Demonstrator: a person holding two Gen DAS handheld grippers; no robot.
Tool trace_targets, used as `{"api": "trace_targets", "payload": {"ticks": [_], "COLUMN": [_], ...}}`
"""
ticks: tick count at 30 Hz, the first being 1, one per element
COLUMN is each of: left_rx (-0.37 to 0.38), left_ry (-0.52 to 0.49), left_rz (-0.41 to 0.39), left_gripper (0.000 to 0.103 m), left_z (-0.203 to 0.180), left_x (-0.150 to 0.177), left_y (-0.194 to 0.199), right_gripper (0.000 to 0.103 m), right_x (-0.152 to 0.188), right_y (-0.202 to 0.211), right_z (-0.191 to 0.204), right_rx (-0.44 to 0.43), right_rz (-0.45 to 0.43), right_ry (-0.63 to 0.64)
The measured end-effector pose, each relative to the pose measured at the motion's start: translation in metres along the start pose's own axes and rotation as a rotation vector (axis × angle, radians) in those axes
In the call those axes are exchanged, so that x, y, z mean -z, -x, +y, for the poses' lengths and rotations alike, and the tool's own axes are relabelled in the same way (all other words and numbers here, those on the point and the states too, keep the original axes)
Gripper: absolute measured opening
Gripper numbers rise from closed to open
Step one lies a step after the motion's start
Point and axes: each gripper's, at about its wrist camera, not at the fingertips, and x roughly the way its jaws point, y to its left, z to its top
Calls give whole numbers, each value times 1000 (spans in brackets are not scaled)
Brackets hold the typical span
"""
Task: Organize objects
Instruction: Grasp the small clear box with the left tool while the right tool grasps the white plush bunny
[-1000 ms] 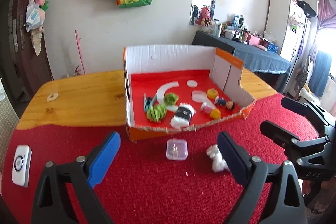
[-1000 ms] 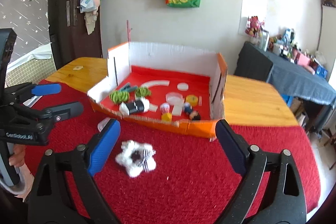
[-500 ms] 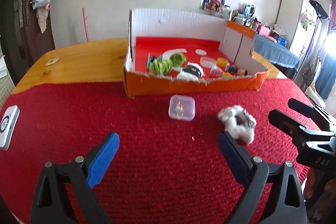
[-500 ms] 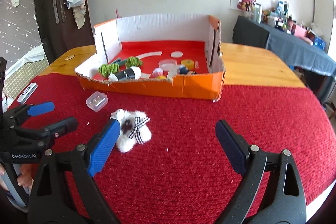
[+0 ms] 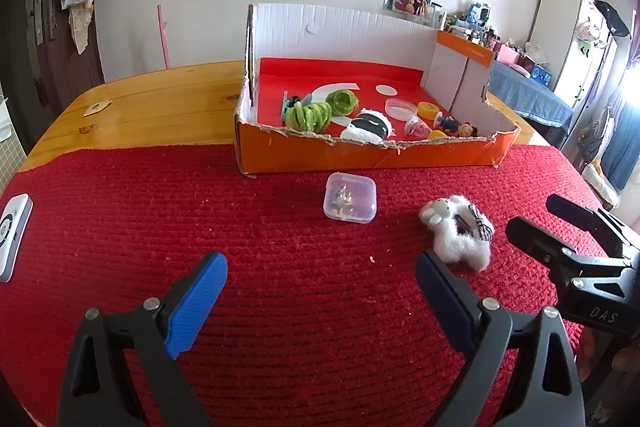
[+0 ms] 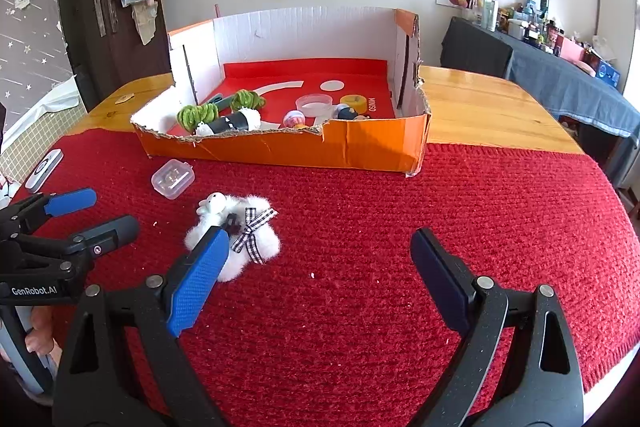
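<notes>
A small clear plastic case [image 5: 351, 197] [image 6: 173, 178] lies on the red mat in front of the orange cardboard box [image 5: 360, 157] [image 6: 304, 151]. Beside it rests a fluffy white plush toy with a checked bow [image 5: 458, 231] [image 6: 236, 233]. Several small toys, green pipe-cleaner coils among them, lie inside the box. My left gripper [image 5: 321, 267] hovers open over the mat, short of the case, with nothing between its fingers. My right gripper [image 6: 320, 251] is open too, its left finger [image 6: 198, 277] overlapping the plush toy's near edge; whether it touches I cannot tell.
A white remote-like device [image 5: 10, 235] [image 6: 44, 165] lies at the mat's left edge. Bare wooden tabletop [image 5: 152, 107] stretches behind and left of the box. The wall behind carries hanging bags, and a cluttered dark table [image 6: 560, 67] stands at the right.
Both grippers have sunk toward the mat and tipped, so the box now shows from a lower angle. The case and plush toy lie where they were. Both jaws stayed open.
</notes>
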Motion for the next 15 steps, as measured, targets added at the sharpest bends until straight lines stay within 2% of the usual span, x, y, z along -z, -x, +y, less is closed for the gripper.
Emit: {"api": "trace_targets", "payload": {"ticks": [4, 9, 15], "left_rx": [18, 35, 58], "left_ry": [8, -18, -90], "left_rz": [13, 34, 101], "left_gripper": [97, 97, 97], "left_z": [2, 6, 5], "left_x": [-3, -12, -22], "left_y": [0, -1, -18], "right_gripper": [93, 93, 93], "right_x": [-5, -16, -23], "right_y": [-6, -24, -50], "right_z": [5, 13, 28], "right_rx": [-42, -114, -162], "right_rz": [33, 117, 231], "right_ry": [27, 65, 216]}}
